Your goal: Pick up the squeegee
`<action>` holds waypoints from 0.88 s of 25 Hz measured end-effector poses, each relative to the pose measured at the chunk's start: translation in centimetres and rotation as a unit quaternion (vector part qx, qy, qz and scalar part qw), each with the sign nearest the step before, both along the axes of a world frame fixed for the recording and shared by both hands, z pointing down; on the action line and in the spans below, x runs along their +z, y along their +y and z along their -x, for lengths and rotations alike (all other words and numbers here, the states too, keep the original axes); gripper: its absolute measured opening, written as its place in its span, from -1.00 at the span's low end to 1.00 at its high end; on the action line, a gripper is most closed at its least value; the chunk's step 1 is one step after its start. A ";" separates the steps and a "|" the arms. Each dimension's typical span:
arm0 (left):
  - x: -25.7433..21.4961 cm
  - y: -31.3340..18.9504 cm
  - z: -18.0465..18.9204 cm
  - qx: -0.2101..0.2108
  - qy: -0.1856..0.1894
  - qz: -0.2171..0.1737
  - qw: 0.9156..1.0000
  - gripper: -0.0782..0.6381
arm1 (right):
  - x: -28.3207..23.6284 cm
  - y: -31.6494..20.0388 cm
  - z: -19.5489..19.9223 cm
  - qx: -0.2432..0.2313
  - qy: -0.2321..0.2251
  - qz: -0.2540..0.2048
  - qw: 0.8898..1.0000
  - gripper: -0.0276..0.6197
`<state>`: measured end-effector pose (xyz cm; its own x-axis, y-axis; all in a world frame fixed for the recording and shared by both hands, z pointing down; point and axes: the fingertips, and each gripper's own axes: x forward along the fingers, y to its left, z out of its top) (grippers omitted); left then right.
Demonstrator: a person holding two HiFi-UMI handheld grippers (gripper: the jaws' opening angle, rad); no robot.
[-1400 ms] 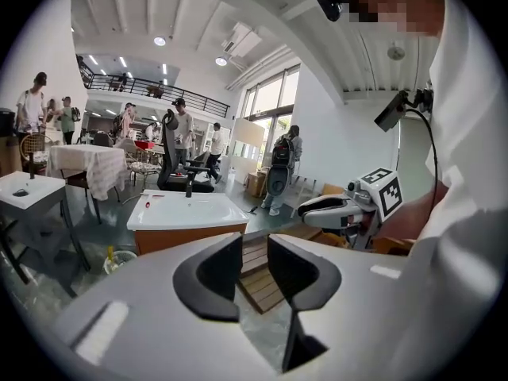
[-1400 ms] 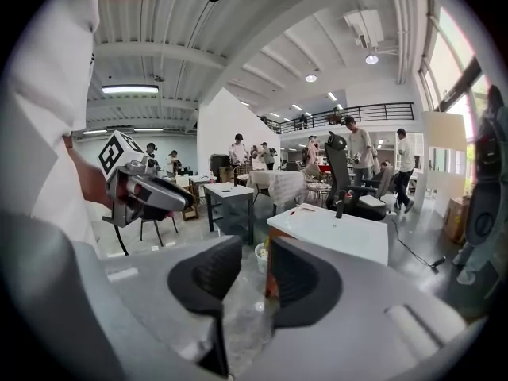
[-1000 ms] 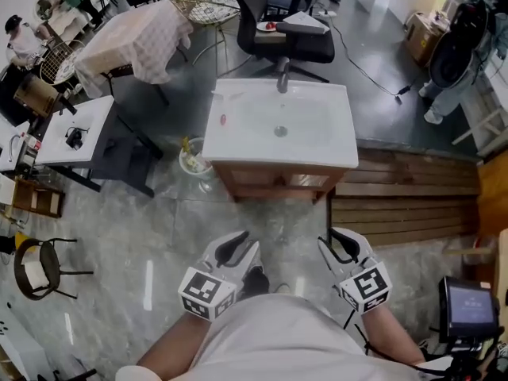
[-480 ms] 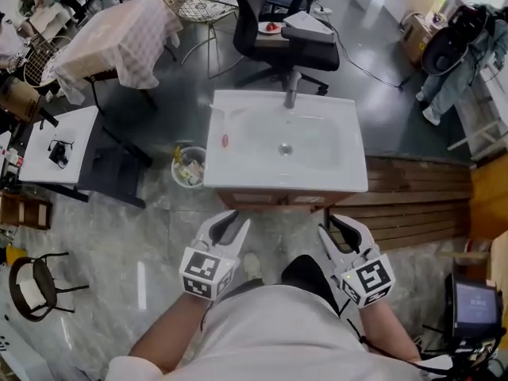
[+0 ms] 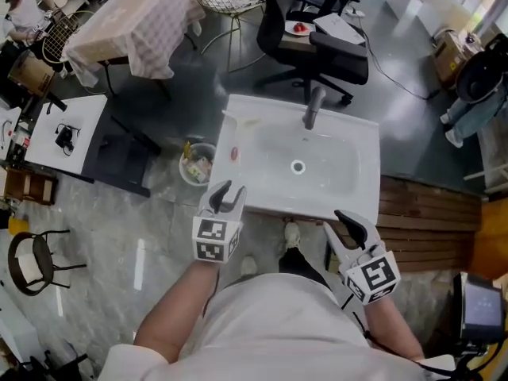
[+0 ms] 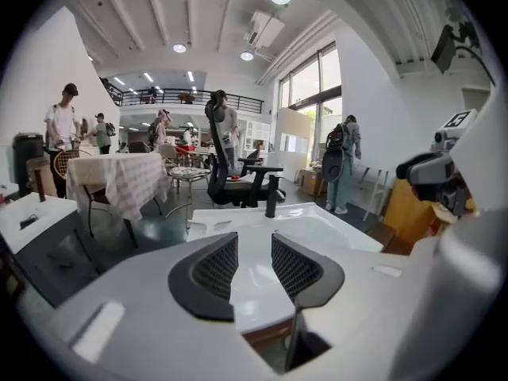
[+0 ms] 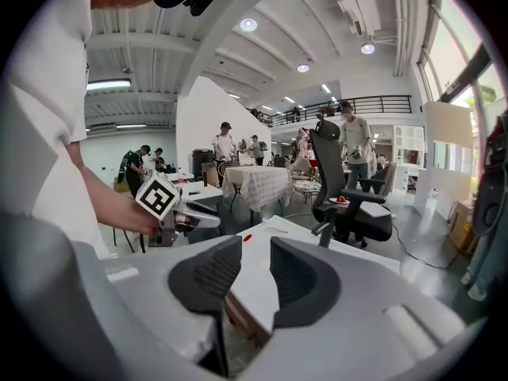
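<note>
A white sink basin point(image 5: 262, 189) on a wooden stand fills the middle of the head view, with a dark faucet point(image 5: 313, 108) at its back. On its left rim lies a small red item point(image 5: 234, 153), and a pale flat item point(image 5: 244, 123) sits at the back-left corner; I cannot tell which is the squeegee. My left gripper point(image 5: 225, 194) hovers at the sink's front-left corner, its jaws opening with nothing between them point(image 6: 254, 248). My right gripper point(image 5: 347, 222) stays just short of the front edge, open and empty point(image 7: 248, 252).
A black office chair point(image 5: 317, 38) stands behind the sink. A small bin point(image 5: 196, 163) with rubbish sits on the floor at the sink's left. Wooden planks point(image 5: 429, 209) lie to the right, a white table point(image 5: 59, 133) to the left. People stand in the background.
The sink has come much closer in view. Both grippers have moved forward up to its front edge, the left one furthest. The left jaws stand wider than before.
</note>
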<state>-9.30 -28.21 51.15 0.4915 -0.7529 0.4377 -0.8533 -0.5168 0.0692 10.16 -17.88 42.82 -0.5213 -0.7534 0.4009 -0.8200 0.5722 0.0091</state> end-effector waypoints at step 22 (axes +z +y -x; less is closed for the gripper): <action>13.1 -22.9 -1.3 -0.128 -0.134 0.062 0.981 -0.27 | 3.9 -15.9 -13.8 -0.053 0.000 0.053 0.997 -0.59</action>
